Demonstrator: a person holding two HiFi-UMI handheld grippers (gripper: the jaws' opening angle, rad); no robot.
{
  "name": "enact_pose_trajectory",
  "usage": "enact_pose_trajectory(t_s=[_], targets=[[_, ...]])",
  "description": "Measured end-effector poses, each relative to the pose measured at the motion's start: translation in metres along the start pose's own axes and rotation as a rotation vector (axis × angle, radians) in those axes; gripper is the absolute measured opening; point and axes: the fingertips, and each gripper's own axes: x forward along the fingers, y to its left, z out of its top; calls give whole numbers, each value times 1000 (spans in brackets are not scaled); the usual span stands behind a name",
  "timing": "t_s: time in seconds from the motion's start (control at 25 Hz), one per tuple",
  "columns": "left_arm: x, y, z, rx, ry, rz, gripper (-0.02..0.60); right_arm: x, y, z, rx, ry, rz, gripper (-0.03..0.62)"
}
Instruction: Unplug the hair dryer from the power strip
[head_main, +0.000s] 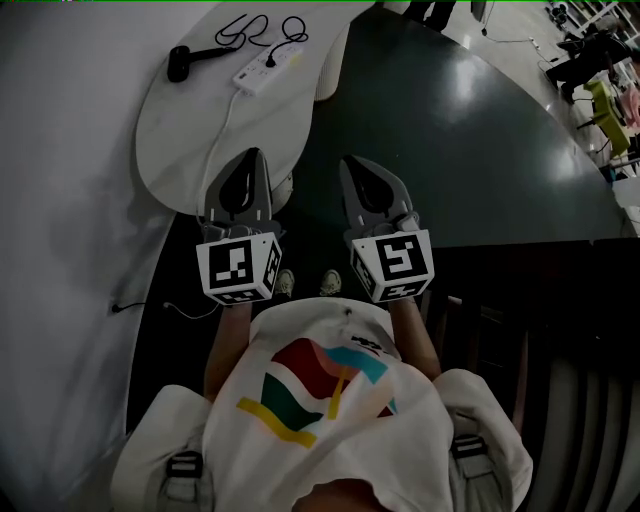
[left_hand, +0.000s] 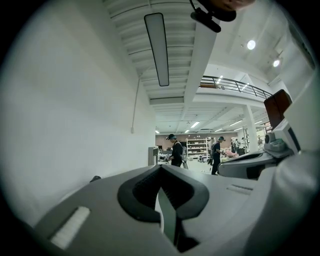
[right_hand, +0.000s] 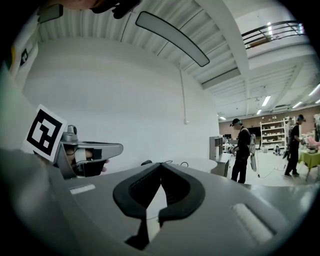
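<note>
In the head view a black hair dryer lies at the far side of a white oval table. Its black cable loops over to a white power strip beside it. My left gripper hovers over the table's near edge, shut and empty. My right gripper hangs beside it over the dark floor, also shut and empty. Both are well short of the strip. In the right gripper view, beyond the shut jaws of the right gripper, the hair dryer just shows over the table edge.
A large dark table fills the right side. The strip's white cord runs down the white table, and a thin cable lies on the floor by the white wall. Two people stand far off in the hall.
</note>
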Motion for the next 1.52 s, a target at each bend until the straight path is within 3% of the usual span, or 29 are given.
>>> enact_pose_trajectory(t_s=[0.32,0.84,1.12,1.52], targets=[[18,-30,-6,-28,-19,23,-2,-9,-37,-17,-12,27,53,14],[62,-47,-23,-14,18,32,-2,4,-85,-32,34,43,54,14],[121,-13,-32,-21,30,64,-2,70,-102,-30,23,52,89,14],[254,51,-42,-51,70,127,0,210,-156,-13,40,102,146,14]])
